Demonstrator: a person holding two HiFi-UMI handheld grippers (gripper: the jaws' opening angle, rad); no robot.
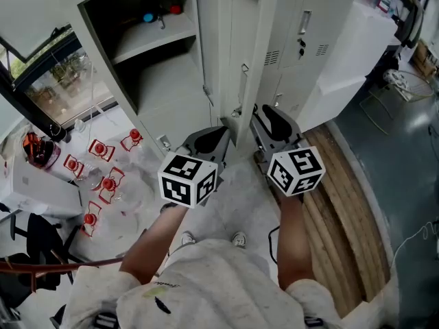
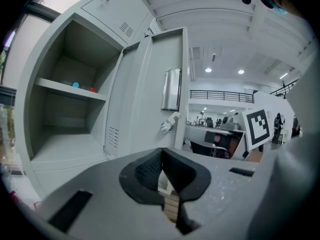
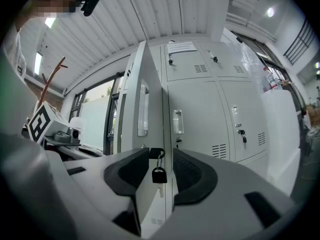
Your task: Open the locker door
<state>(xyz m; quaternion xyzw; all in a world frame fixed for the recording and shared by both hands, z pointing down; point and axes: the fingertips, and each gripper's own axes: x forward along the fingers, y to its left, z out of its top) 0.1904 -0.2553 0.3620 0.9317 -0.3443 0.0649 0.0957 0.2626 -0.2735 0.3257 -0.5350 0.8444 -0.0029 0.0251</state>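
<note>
A person's right gripper (image 3: 160,155) lines up on the free edge of the locker door (image 3: 142,109), which stands swung wide from its locker (image 1: 158,81). Its jaws are parted, with the edge and a dangling key (image 3: 159,175) showing between them; whether the pads touch the metal cannot be told. The left gripper (image 2: 162,159), just on the hinge side of the door, has its jaws together on nothing. With the opening apparently all but done, any last swing is best made by pressing along the door's arc, not across it, and by keeping the pads off the key so it does not snag. Behind the door, the open compartment holds a shelf (image 2: 70,90) with a small blue object (image 2: 75,84) and a small red object (image 2: 93,89); the space below looks bare. The neighbouring lockers (image 3: 210,109), beyond the door, are shut, their contents hidden.
</note>
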